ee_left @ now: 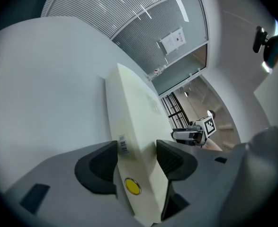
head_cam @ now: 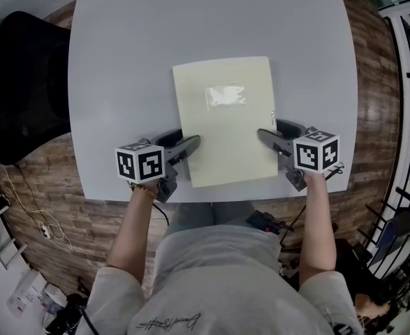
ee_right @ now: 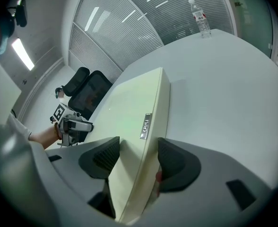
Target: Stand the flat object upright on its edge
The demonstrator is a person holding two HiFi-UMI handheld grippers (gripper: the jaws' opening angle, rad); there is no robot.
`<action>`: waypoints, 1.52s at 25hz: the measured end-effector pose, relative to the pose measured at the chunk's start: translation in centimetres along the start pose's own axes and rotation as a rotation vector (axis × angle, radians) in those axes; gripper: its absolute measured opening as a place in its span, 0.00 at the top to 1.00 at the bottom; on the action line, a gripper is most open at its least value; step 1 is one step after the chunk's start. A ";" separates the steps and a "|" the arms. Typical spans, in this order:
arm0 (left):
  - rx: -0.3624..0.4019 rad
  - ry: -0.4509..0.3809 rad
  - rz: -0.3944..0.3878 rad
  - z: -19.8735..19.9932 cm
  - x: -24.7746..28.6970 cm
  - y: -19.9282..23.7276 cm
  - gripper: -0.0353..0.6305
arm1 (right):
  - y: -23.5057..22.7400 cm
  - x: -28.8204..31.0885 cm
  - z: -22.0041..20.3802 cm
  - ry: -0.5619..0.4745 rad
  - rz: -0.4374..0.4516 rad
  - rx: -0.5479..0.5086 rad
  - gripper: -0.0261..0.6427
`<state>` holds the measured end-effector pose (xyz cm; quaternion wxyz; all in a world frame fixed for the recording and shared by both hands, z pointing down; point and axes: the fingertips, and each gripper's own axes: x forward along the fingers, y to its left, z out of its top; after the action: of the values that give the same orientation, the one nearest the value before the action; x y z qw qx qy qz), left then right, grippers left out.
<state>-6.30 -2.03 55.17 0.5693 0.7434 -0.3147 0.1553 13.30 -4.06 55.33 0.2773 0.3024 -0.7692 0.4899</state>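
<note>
A flat cream-coloured box (head_cam: pixel 225 121) lies face up on the grey table (head_cam: pixel 121 61), with a clear label pocket on its top. My left gripper (head_cam: pixel 188 136) is at the box's left edge near the front. In the left gripper view its pads stand against the box (ee_left: pixel 134 122), one on the barcoded side and one on the top face. My right gripper (head_cam: pixel 268 128) is at the right edge, opposite. In the right gripper view its pads likewise close on the box (ee_right: pixel 129 122), next to a small metal name plate (ee_right: pixel 146 126).
A black office chair (head_cam: pixel 23 82) stands left of the table. A water bottle (ee_right: pixel 202 18) stands at the table's far end. The table's front edge (head_cam: pixel 211 195) runs just behind both grippers, with wooden floor and cables beyond.
</note>
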 end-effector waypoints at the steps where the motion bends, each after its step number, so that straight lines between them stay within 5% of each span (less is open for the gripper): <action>1: 0.002 -0.002 0.002 0.1 0.0 0.0 0.54 | 0.0 0.0 0.0 -0.001 -0.004 -0.001 0.56; 24: 0.096 -0.031 0.001 2.0 -1.2 -1.4 0.55 | 1.4 -1.5 1.6 -0.076 -0.043 -0.064 0.57; 38: 0.257 -0.102 0.027 5.4 -2.6 -3.5 0.56 | 2.6 -3.2 4.6 -0.170 -0.096 -0.170 0.57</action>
<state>-6.65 -5.86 49.40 0.4505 0.8128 -0.3310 0.1641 12.94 -6.83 49.77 0.2588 0.3547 -0.8133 0.3818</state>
